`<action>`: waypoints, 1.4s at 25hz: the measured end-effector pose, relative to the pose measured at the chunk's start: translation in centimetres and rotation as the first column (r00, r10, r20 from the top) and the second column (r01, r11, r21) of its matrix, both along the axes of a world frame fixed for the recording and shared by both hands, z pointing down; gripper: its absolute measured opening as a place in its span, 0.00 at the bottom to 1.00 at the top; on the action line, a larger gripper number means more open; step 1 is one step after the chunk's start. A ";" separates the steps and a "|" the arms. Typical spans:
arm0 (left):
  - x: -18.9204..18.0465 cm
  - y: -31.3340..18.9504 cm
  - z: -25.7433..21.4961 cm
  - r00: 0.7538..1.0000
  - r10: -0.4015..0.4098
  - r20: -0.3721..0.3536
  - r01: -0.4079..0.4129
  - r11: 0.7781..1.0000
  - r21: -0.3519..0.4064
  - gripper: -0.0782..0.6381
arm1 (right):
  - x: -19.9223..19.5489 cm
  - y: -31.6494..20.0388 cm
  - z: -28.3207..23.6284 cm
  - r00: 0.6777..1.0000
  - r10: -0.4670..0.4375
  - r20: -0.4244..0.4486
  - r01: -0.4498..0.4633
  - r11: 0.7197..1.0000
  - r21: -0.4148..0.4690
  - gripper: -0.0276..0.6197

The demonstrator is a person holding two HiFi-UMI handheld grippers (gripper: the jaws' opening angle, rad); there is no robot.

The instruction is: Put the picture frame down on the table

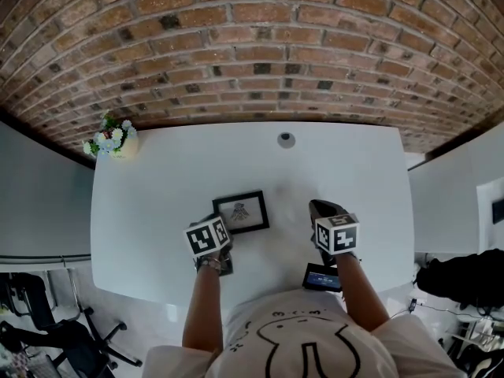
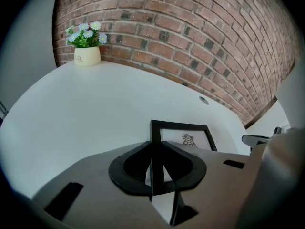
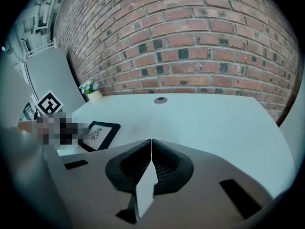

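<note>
Evidently the left tool (image 2: pixel 153 149) was the one doing the work: its jaws were pressed onto the left side bar of the picture frame (image 1: pixel 241 211), with the black bar running straight down between them. The right tool (image 3: pixel 151 144) had its jaws pressed together on nothing, and it hung over bare desk (image 1: pixel 157 211) well to the right of the frame.

The frame sat near the middle of the desk, on the person's side and a little left of centre, with its printed face up. From the right gripper view it looked nearly flat and very low. Whether its underside rested fully on the surface could not be told.

As a judgement, the step in hand was the last of the lowering and then the release. To do it well, the far edge should meet the desk first, and the held edge should then be eased down until the whole back lies flat. Only after that should the jaws be spread. Opening them wide before drawing the tool straight back along the bar would keep a jaw from catching the frame and turning or dragging it. A pinch on a thin bar can twist, so a slow, level wrist would help.

The space around the frame was free. The flower pot (image 1: pixel 110 138) stood in the far left corner, the round grommet (image 1: pixel 287 139) lay further back, and a dark device (image 1: pixel 323 276) lay at the near edge, all well apart from the frame.
</note>
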State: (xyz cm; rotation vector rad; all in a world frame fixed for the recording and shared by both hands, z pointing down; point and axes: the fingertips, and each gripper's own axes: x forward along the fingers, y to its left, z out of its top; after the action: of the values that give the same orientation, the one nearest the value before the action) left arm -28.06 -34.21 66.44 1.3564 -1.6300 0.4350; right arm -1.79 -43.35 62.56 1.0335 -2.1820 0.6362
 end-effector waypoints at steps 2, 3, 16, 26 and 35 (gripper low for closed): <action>0.0 0.0 -0.1 1.000 0.004 0.004 -0.004 1.000 0.002 0.22 | 0.1 -0.1 0.1 1.000 0.002 -0.001 -0.002 1.000 -0.005 0.07; 0.0 0.0 -0.1 1.000 0.007 0.007 -0.007 1.000 0.003 0.22 | 0.2 -0.1 0.2 1.000 0.002 -0.003 -0.002 1.000 -0.006 0.07; -0.4 0.5 -1.1 0.999 -0.019 0.042 0.019 1.000 0.024 0.34 | 0.9 -0.3 -0.2 1.000 -0.012 -0.001 0.012 1.000 -0.001 0.07; 0.1 1.0 -3.1 0.998 -0.017 0.060 0.012 0.997 0.078 0.33 | 2.2 -0.4 -2.2 1.000 0.004 0.022 -0.005 0.999 0.050 0.07; 0.2 1.6 -6.6 0.993 -0.029 0.110 0.008 0.983 0.181 0.27 | 3.4 0.3 -5.5 0.998 0.030 0.064 -0.038 0.990 0.134 0.07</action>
State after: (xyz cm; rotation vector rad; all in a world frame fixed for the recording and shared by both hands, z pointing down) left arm -27.85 -32.62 59.89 1.4718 -1.8093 0.3647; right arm 1.64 -43.00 57.09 1.1362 -2.2920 0.5486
